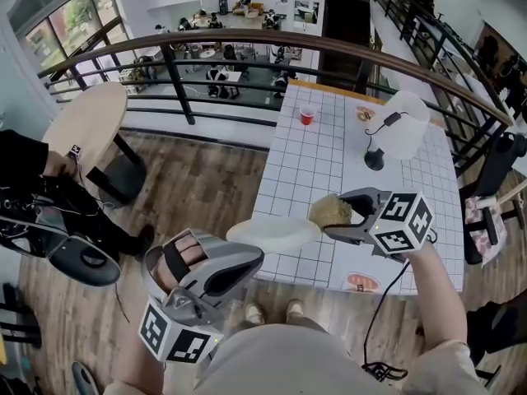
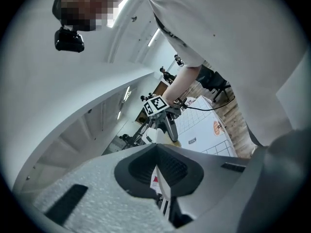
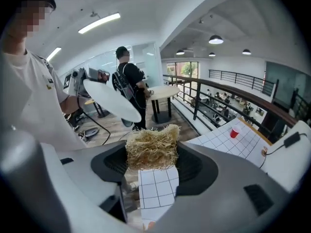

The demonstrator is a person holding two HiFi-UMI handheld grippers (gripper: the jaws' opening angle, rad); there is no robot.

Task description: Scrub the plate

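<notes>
**Over the near edge of the table, both grippers are holding their things and the scrubbing is yet to start**

At the bottom left of the head view, the left gripper (image 1: 249,259) is clenching the near rim of the white plate (image 1: 273,232). Its own view is showing the jaws pressed together with only a thin white edge between them. The plate is hanging in the air, roughly level, over the wooden floor and just touching the line of the table (image 1: 329,159) in that view. It is resting on nothing but the grip.

To its right, the right gripper (image 1: 341,220) is grasping a straw-coloured fibrous scrubber (image 1: 330,211), and the pad is bulging up out of the closed jaws in the right gripper view. The scrubber is sitting just beside the far right edge of the plate. The right gripper view is showing open air between the two, so they are probably not touching.

As a judgement, the pick-up part is looking finished: plate in one gripper, scrubber in the other, both raised. The plate's face is looking plain white, with no foam, water or streaks that can be made out. All the rubbing is therefore likely lying ahead, starting with bringing the scrubber down onto the plate's upper face
</notes>
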